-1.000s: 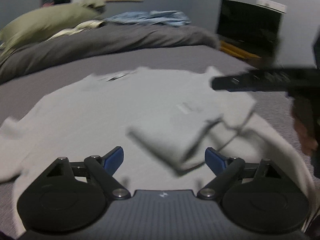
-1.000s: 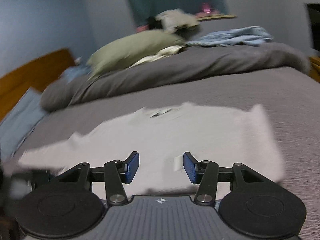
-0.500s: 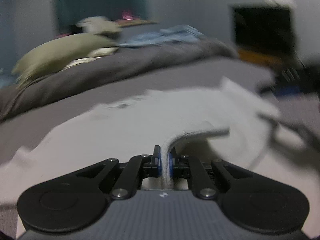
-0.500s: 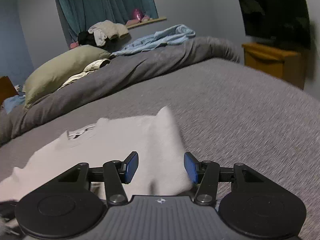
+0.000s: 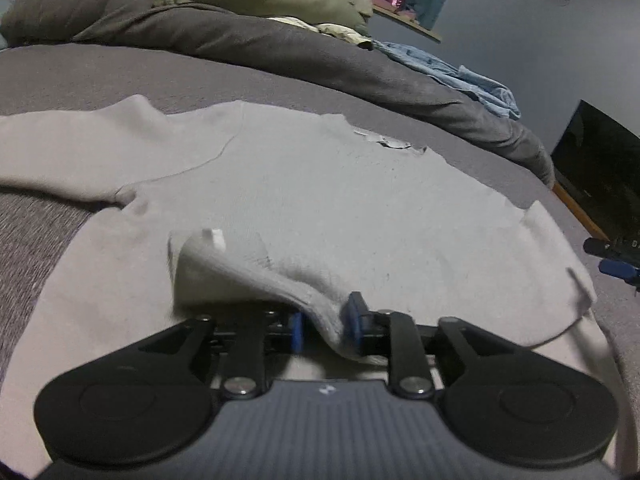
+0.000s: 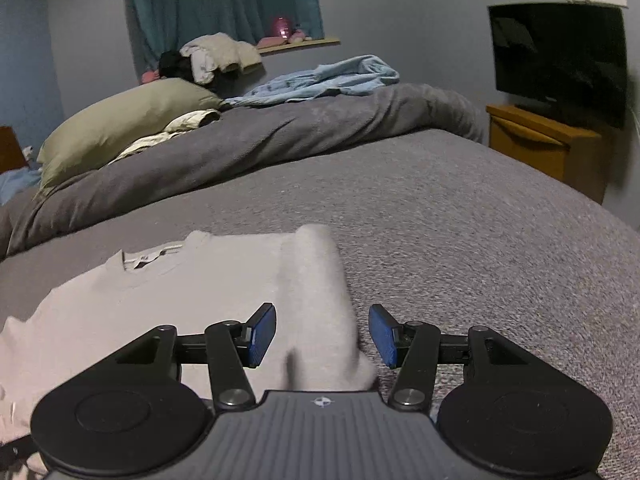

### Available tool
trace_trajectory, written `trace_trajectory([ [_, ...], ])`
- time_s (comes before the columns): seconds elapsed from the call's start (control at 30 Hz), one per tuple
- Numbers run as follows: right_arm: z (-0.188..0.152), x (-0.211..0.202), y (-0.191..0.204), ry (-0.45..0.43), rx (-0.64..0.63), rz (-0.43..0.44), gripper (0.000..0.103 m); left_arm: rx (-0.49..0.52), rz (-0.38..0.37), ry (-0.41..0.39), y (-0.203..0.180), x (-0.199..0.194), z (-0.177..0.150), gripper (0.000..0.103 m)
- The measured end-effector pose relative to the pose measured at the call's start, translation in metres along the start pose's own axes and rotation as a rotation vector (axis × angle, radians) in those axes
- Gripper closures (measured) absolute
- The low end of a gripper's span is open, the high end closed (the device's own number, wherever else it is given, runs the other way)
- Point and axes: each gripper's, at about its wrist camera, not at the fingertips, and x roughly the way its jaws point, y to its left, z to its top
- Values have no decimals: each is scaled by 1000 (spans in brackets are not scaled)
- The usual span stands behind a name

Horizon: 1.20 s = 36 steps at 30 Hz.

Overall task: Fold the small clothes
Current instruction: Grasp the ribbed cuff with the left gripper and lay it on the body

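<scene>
left gripper [image 5: 325, 330]: jaws were opening, a fold of the pale sweater [image 5: 320, 184] between the fingers; the blue pads looked slack on the cloth, grip being let go
right gripper [image 6: 322, 334]: fingers were half spread, nothing pinched; the folded-in side strip [image 6: 316, 292] of the sweater ran up between them, clear of both pads
sweater, near: a raised hump with a small white tag [image 5: 216, 237] stood just ahead and left of the left fingers, draped back into the jaws
sweater, mid: body lay flat on the grey bedcover [image 6: 460, 220] ahead of both pairs of fingers; one sleeve [image 5: 60, 152] spread out far left of the left fingers; collar label [image 6: 154, 256] sat ahead-left of the right fingers
far: rolled grey duvet [image 6: 280, 136], olive pillow [image 6: 120, 120], blue garment [image 6: 332, 76]; TV [image 6: 560, 60] on a wooden cabinet [image 6: 544, 148] to the right
handling: judged soft, light knit, no stiffness; it would sag and drag when lifted from one point, not slippery, not fragile
where to grip: judged best at a hem, cuff or doubled folded edge, both layers pinched, not a single mid-panel layer
vs half a second back: left jaws were clamped tight on a fold then; now parted, with the view rolled and lower
vs a second back: left jaws were wide and empty over the sweater; right spread unchanged, its view shifted toward the sweater's right edge
</scene>
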Motion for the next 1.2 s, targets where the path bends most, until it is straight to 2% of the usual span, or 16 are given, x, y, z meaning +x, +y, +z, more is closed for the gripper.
trace_trajectory([
  [0.03, 0, 0, 2, -1, -6, 1, 48, 24, 3, -4, 2, 2, 2, 83],
  [0.1, 1, -1, 5, -5, -12, -6, 48, 101, 35, -34, -2, -4, 6, 95],
  [0.17, 3, 0, 5, -17, -11, -21, 47, 153, 65, -82, -5, -13, 11, 97],
  [0.27, 5, 3, 4, -28, -5, -51, 44, 153, 151, -119, 0, -29, 15, 98],
  [0.4, 5, 15, -2, 1, 18, -103, 42, 112, 230, -64, 14, -25, 11, 98],
  [0.47, 3, 22, -5, 27, 36, -126, 42, 109, 223, -34, 19, -21, 8, 98],
  [0.53, 0, 30, -6, 61, 39, -131, 41, 129, 236, -37, 22, -22, 4, 99],
  [0.67, -8, 51, -6, 145, -12, -171, 39, 162, 242, -31, 23, -21, -3, 98],
  [0.73, -9, 58, -9, 173, -11, -184, 38, 149, 245, -28, 27, -22, -1, 92],
  [0.8, -8, 58, -8, 158, -4, -199, 38, 122, 260, -34, 31, -28, 0, 80],
  [0.83, -7, 58, -7, 143, -3, -201, 38, 99, 278, -39, 35, -32, 1, 67],
  [0.87, -7, 55, -5, 112, 2, -191, 38, 78, 299, -50, 39, -37, 2, 60],
  [0.97, -4, 46, 4, 34, -5, -117, 38, 39, 354, -94, 49, -49, 12, 58],
  [1.03, -3, 44, 13, 10, -43, -71, 36, 63, 375, -138, 53, -56, 17, 58],
  [1.13, -7, 52, 27, 66, -121, -26, 33, 146, 359, -185, 47, -59, 20, 58],
  [1.2, -9, 60, 29, 118, -127, -22, 33, 200, 346, -194, 41, -57, 20, 57],
])
